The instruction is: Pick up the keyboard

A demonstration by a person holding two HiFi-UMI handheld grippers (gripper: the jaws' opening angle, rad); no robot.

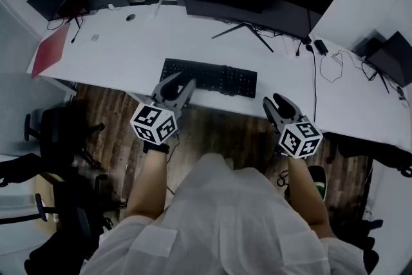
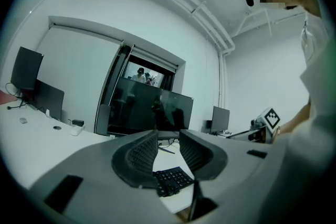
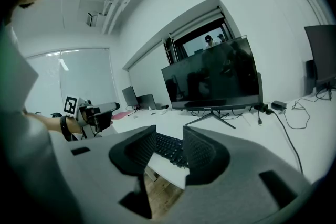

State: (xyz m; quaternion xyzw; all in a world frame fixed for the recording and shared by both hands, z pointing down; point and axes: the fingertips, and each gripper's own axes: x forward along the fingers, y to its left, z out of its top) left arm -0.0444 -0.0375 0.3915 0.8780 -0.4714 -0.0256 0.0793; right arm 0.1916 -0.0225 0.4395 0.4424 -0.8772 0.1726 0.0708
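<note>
Head view: my left gripper (image 1: 179, 85) and right gripper (image 1: 278, 102), part-open and empty, aim at both ends of the flat black keyboard (image 1: 209, 77) to lift it.

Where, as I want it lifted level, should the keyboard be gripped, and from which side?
Probably its two short ends, coming in low from the desk's front edge: the keyboard lies flat, long and thin near that edge, left gripper by its left end, right gripper nearer its right.
</note>
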